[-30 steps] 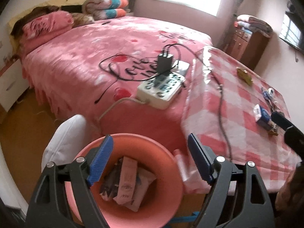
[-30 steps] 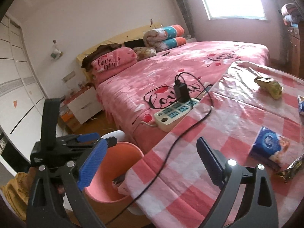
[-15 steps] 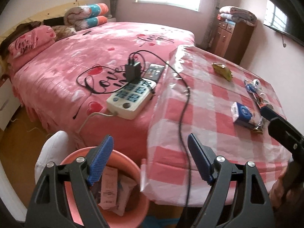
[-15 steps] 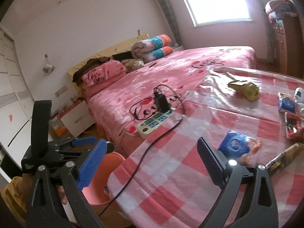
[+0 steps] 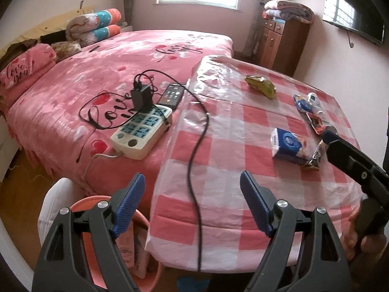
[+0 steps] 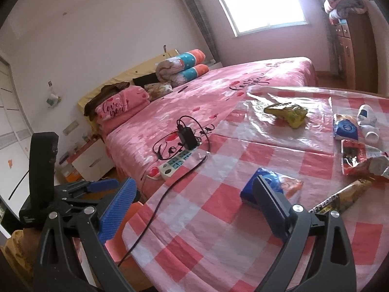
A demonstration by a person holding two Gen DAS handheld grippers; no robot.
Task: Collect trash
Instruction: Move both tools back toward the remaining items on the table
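Left wrist view: the left gripper (image 5: 192, 204) hangs over the near edge of a table (image 5: 218, 231) covered in a pink and white checked cloth under clear plastic, its blue jaws spread wide with nothing between them but air and a black cable (image 5: 194, 170) running down the cloth below. Down at the near left, partly behind the left finger, stands a pink bin (image 5: 85, 243) with cardboard packets (image 5: 136, 248) inside it; it sits on the floor between the table and a bed (image 5: 73, 92) with a pink cover. On the bed near the table lie a white power strip (image 5: 143, 131) with a black charger plugged in, and just beyond it a remote control (image 5: 172, 95).

The trash is on the right half of the table: a blue tissue pack (image 5: 288, 148) touching a brown wrapper (image 5: 316, 155) on its right, a yellow-green crumpled bag (image 5: 261, 86) at the far side, and a cluster of small wrappers (image 5: 313, 112) near the far right edge.

Right wrist view: the right gripper (image 6: 194, 209) is also wide open and holds nothing; its right finger overlaps the blue tissue pack (image 6: 267, 182) in the picture, though I cannot tell whether it touches
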